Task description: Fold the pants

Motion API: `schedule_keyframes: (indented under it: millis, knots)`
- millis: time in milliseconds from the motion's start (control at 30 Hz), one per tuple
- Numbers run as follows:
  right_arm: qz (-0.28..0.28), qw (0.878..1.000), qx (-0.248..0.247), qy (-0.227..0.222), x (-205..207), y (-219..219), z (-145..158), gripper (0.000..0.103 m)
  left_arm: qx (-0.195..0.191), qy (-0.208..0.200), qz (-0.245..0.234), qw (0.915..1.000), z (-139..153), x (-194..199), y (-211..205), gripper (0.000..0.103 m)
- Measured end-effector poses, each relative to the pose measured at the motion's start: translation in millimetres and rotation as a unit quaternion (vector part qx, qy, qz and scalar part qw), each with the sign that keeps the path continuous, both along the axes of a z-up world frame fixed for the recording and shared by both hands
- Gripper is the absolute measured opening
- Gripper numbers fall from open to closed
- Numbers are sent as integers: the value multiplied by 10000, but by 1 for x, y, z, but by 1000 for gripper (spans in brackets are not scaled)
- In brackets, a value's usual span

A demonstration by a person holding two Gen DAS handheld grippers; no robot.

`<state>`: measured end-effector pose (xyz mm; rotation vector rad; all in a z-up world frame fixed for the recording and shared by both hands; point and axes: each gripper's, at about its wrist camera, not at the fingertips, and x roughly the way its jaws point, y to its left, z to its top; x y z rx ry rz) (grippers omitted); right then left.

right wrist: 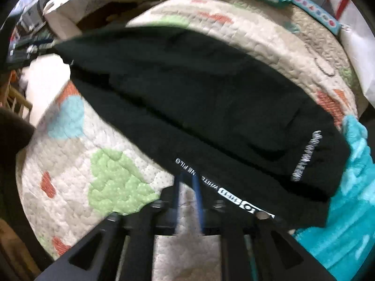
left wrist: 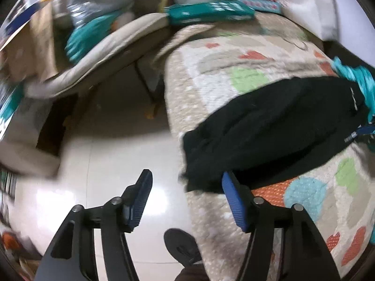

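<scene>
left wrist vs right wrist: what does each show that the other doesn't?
Left wrist only: the left gripper, jaws wide apart, over pale floor tiles beside the bed, plus a dark shoe.

Right wrist only: the right gripper, jaws nearly together at the pants' hem, and the white lettering.

Both: the black pants on the patterned quilt, teal fabric alongside.

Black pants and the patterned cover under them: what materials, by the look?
Black pants: soft matte knit, probably cotton jersey or fleece; it drapes in soft folds and carries white printed lettering.
Patterned cover: quilted fabric with a nubby, pebbled finish; stitched texture shows across the coloured patches.
</scene>
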<state>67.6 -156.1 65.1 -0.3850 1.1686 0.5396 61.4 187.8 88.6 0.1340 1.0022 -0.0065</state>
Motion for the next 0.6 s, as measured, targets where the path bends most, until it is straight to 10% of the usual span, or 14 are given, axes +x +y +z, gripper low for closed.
schedule_keyframes:
  millis: [33,167,367,600]
  knots:
    - [-151,9997,101,-142,2,-6,9,71,169,-18,177,9997,2,-1,5,62]
    - [-766,9948,499,-452,13,-28,35,74,455,94,1015,9938,6,0,37,62]
    - [-960,9926,602,-432,35,-5,35,72,-1144,-10,2540,9604,9,9,90,62]
    - [683,9915,1049,-351,40,153,48,65,-2200,-433,3178,9212,-6,2,118,62]
